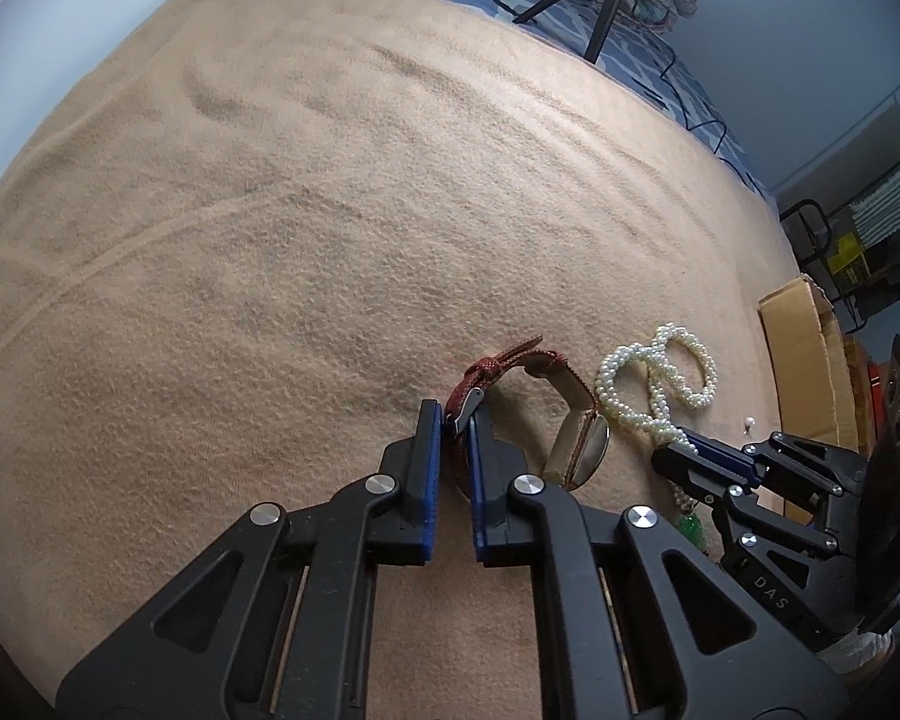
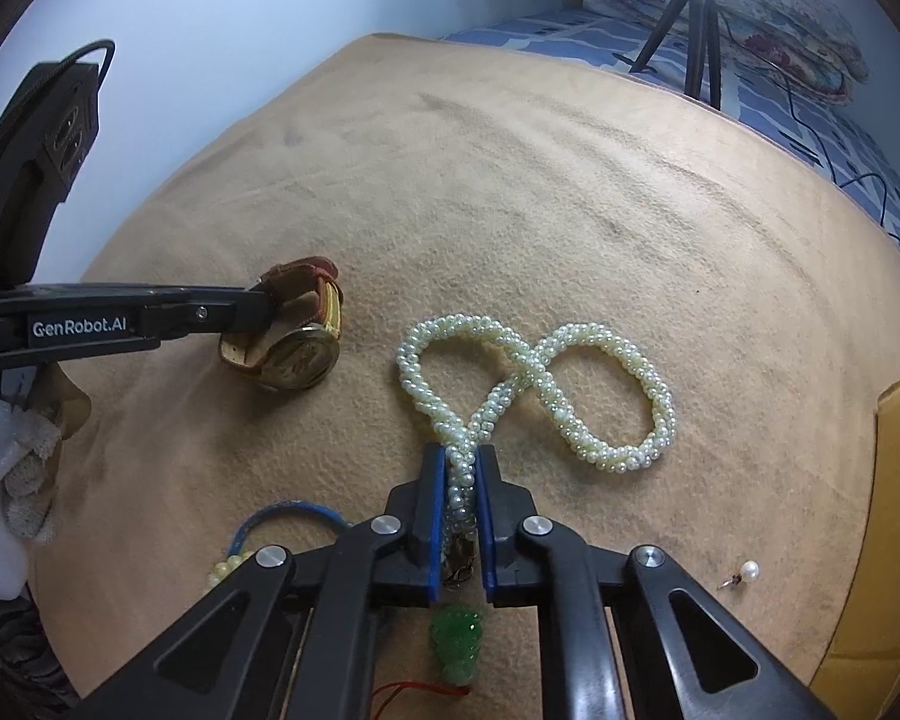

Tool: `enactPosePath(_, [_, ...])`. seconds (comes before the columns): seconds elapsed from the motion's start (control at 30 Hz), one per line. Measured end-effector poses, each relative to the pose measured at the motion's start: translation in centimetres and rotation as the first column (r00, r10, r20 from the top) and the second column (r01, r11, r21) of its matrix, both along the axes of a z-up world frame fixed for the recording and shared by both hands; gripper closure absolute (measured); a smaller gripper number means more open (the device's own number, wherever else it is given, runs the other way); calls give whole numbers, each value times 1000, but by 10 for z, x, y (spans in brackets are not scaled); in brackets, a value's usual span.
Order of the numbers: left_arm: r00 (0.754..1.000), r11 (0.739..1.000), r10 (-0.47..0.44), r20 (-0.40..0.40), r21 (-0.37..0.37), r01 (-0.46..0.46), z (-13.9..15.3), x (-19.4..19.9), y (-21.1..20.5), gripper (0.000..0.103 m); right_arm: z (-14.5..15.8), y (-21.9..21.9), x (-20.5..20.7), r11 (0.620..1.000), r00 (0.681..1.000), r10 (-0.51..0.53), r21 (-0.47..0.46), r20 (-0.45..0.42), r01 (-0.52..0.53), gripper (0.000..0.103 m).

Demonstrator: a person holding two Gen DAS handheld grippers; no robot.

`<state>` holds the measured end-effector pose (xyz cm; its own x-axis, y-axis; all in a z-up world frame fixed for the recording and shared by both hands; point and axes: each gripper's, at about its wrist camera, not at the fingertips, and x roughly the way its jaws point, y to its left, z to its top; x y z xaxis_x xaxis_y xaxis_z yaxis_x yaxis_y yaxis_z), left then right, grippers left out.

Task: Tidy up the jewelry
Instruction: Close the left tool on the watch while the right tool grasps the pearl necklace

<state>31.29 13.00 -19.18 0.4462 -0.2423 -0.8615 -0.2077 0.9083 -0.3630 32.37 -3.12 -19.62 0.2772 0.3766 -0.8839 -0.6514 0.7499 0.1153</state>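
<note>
Right wrist: pearl necklace (image 2: 534, 384) pinched between right hand-held gripper (image 2: 459, 468) jaws.

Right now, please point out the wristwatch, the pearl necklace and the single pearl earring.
wristwatch (image 2: 300, 360), right wrist view, on its gold dial face
pearl necklace (image 2: 606, 456), right wrist view, on the near curve of its right loop
pearl earring (image 2: 749, 570), right wrist view, on the pearl

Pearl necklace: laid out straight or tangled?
Twisted: the pearl necklace crosses itself into a figure-eight on the blanket, one end pinched in the right gripper.
</note>
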Motion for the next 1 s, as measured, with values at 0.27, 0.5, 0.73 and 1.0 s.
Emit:
enactPosePath(0.27, [999, 1000, -7, 41, -8, 7, 15, -12, -4, 97, 29, -22, -7, 991, 997, -69, 113, 22, 66, 97])
enactPosePath(0.5, [997, 1000, -17, 69, -16, 18, 33, -23, -8, 97, 61, -39, -19, 979, 993, -106, 180, 54, 95, 97])
enactPosePath(0.73, [993, 999, -34, 110, -17, 36, 54, -30, -17, 97, 96, -62, -37, 966, 988, -123, 240, 94, 98, 98])
enactPosePath(1.0, [986, 998, -67, 153, -5, 68, 76, -36, -32, 97, 132, -96, -51, 950, 978, -158, 291, 136, 113, 98])
